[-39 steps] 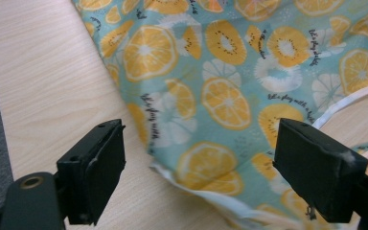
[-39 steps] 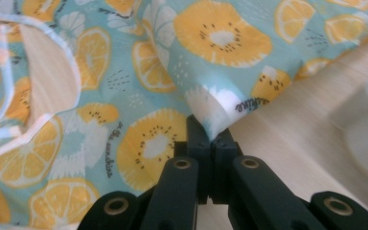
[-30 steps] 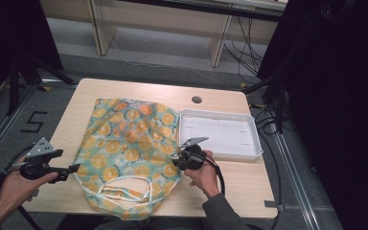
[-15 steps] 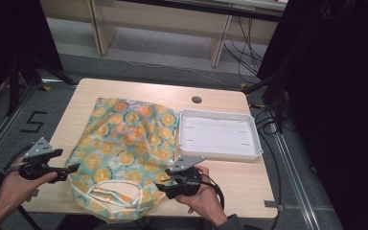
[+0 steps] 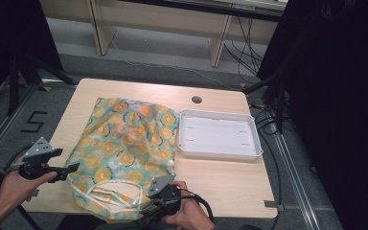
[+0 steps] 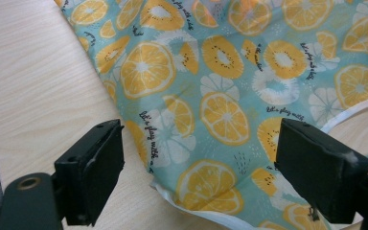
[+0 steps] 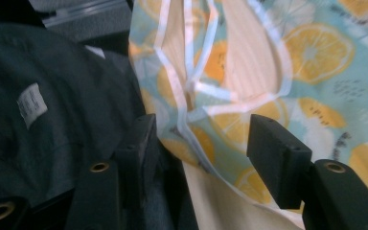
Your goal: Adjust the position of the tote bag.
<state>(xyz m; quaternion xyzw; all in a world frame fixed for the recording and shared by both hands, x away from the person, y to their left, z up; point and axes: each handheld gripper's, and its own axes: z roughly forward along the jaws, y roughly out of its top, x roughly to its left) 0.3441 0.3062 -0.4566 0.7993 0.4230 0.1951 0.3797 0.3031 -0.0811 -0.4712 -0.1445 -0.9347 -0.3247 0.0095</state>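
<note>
— So, from the high view: where's the bag [image 5: 124, 143]?

— Flat on the table [image 5: 220, 177], left of the white tray [image 5: 219, 135], its open end hanging over the near edge. My left gripper [image 5: 69, 171] sits at the bag's left edge near that end; my right gripper [image 5: 146, 207] is down at the near edge, by the white trim.

— And the left gripper view?

— Jaws wide apart, nothing between them but air. They straddle the bag's hem [image 6: 172, 196], fabric [image 6: 230, 72] lying below and ahead — not pinched.

— Right gripper view?

— Also open, a fair gap. The mouth's trim [image 7: 187, 115] and the drawstring loops run up between the jaws, with the fabric draped off the table edge. I can't tell whether a jaw touches the cloth, but it has hold of nothing.

— How far along, then?

— Early, I'd judge. Both tools are lined up on the mouth end, one each side, yet neither has closed. The grip on the hem is still to come, and whatever follows — lifting or opening the bag — hasn't begun. The tray sits empty.
</note>
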